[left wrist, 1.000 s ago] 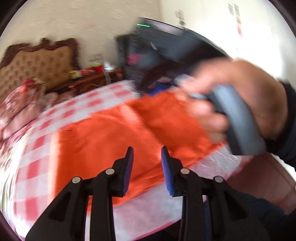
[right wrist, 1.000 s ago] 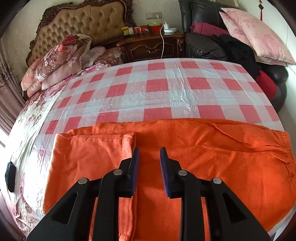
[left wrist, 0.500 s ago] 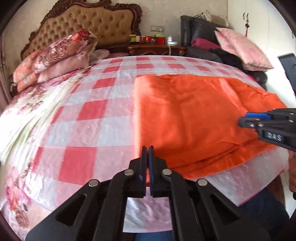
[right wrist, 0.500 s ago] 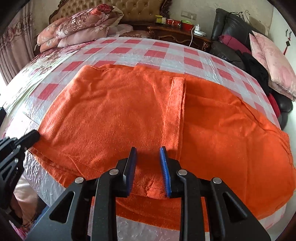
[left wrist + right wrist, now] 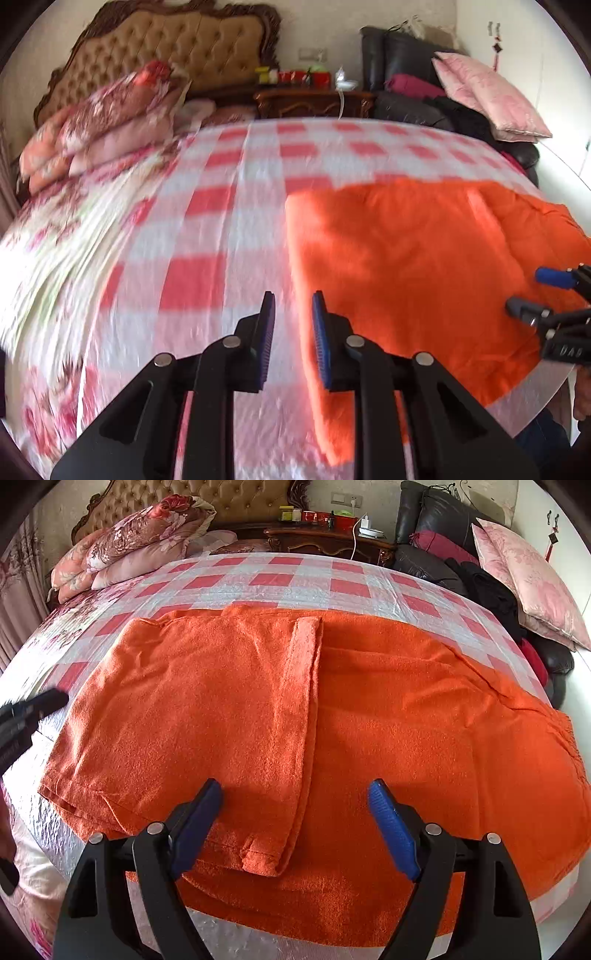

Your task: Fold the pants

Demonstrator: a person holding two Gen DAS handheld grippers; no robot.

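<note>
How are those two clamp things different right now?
The right gripper has just opened wide, straddling the folded-over edge of the orange pants. The left gripper gapes narrowly, off the pants' edge over the checked sheet. Both have blue pads and hold nothing.

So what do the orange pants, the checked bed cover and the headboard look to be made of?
Orange pants: soft knit or terry-like cloth, matte, with a fuzzy nap and stitched hems. Checked bed cover: probably a thin plastic or coated sheet, given its glossy, crinkly shine. Headboard: tan buttoned upholstery, perhaps leather or faux leather, in a dark carved frame that looks like wood.
</note>
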